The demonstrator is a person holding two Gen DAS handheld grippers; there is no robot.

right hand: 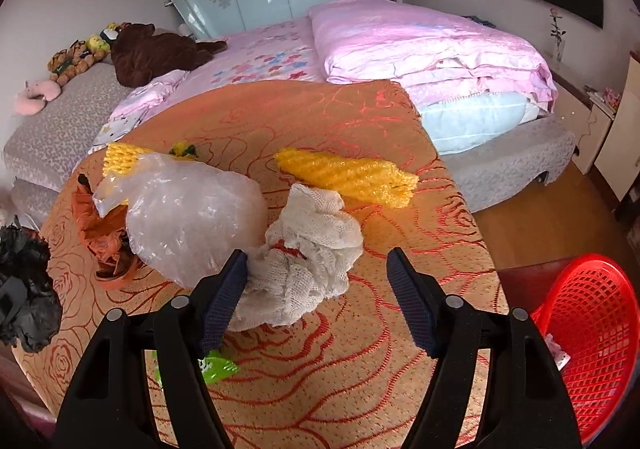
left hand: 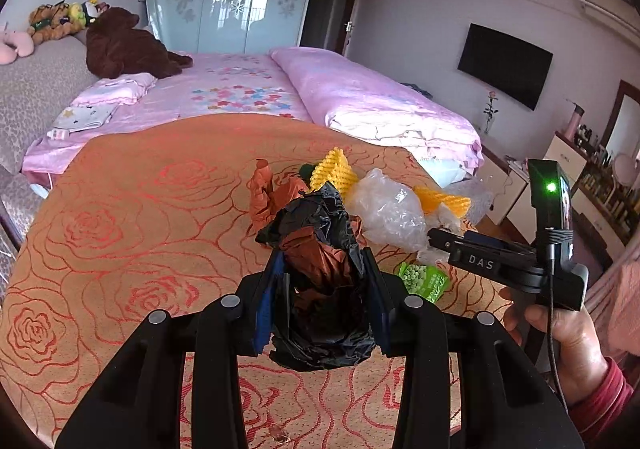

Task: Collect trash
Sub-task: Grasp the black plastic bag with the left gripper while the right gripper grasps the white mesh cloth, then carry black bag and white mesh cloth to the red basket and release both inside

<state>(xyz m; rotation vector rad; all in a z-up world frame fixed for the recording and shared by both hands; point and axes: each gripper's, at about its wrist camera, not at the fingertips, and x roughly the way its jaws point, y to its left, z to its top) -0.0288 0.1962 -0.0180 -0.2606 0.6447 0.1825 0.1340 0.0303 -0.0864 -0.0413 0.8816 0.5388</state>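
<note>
Left gripper (left hand: 326,285): jaws pressed in on a crumpled black bag (left hand: 320,313) with a rust-brown scrap bunched into it; bundle fills the gap between the blue pads (left hand: 266,303), held clear above the rose-patterned orange cloth (left hand: 120,249).

Right gripper (right hand: 316,297): jaws spread wide, nothing pinched. Left pad (right hand: 224,299) touching the edge of a wad of white mesh foam (right hand: 308,257) that lies on the cloth; right pad apart from it. Held low and level over the cloth, pointing toward 12 o'clock.

Right hand (left hand: 560,333) seen only from the left wrist view, at 3 o'clock: fingers wrapped round the handle, red cuff at the wrist, green light lit on the unit above.

Remaining trash on the cloth: clear plastic bag (right hand: 188,217) at 10 o'clock of the right gripper, touching the mesh wad; yellow foam net (right hand: 352,175) at 12 o'clock beyond the wad; second yellow net (right hand: 120,159) behind the clear bag; brown plastic bag (right hand: 104,233) at 9 o'clock; green snack packet (left hand: 426,281) near the cloth's front edge, largely hidden under the left finger in the right view.

Right wrist view only: red mesh basket (right hand: 592,333) at 4 o'clock, off the cloth, a small scrap inside. Left gripper's black bundle visible at the left frame edge.
</note>
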